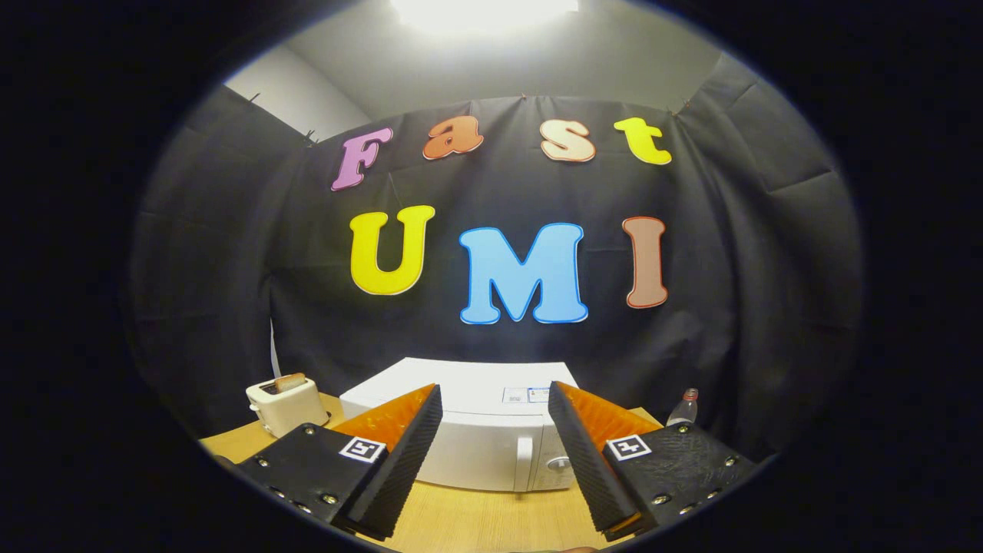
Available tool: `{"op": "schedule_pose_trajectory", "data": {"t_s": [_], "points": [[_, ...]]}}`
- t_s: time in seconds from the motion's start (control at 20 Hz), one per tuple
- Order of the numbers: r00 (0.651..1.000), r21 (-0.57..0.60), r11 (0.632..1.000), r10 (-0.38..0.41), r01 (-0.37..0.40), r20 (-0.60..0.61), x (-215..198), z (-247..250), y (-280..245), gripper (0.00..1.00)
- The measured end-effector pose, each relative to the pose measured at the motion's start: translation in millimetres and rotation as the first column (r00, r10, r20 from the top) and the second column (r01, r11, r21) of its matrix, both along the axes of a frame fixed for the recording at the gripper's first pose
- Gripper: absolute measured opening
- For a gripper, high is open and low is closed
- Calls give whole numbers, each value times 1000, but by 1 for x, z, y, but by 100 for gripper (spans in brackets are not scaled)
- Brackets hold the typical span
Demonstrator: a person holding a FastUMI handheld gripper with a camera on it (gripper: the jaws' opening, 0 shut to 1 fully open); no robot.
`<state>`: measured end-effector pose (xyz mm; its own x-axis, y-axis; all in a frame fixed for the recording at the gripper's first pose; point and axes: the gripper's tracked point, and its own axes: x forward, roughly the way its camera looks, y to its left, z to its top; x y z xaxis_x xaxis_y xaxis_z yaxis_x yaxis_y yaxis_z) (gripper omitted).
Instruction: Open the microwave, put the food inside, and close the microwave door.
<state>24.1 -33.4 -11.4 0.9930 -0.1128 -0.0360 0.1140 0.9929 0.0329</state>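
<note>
I have the hand-held gripper (pixel 495 399) held wide apart, its black ribbed fingers (pixel 407 453) empty, aimed at the white box-shaped microwave (pixel 468 438) that sits on the light wooden table (pixel 476 522) just beyond the fingertips. Its door is shut, and the white vertical handle (pixel 524 461) stands between the fingers, nearer the right one, beside the round control dial (pixel 559 463). To the left of the microwave stands a small cream toaster (pixel 286 403) with a browned piece of food (pixel 289 381) sticking out of its slot; I judge that to be what goes inside. A clear plastic bottle (pixel 683 407) stands behind the right finger. My worries: hooking the dial instead of the handle, pulling so hard that the light oven slides on the table, or clipping the bottle when I swing wide.
</note>
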Motion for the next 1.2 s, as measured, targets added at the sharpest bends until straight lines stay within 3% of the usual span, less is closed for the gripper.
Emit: {"op": "schedule_pose_trajectory", "data": {"t_s": [0.4,0.65,0.95,1.2], "points": [[999,-24,1000,-19,18,-41,17,-21,10,89],[996,1,998,-65,66,-58,42,-59,9,90],[987,41,998,-42,49,-158,69,-133,-4,90],[990,34,997,-63,68,-129,85,-157,-20,90]]}}
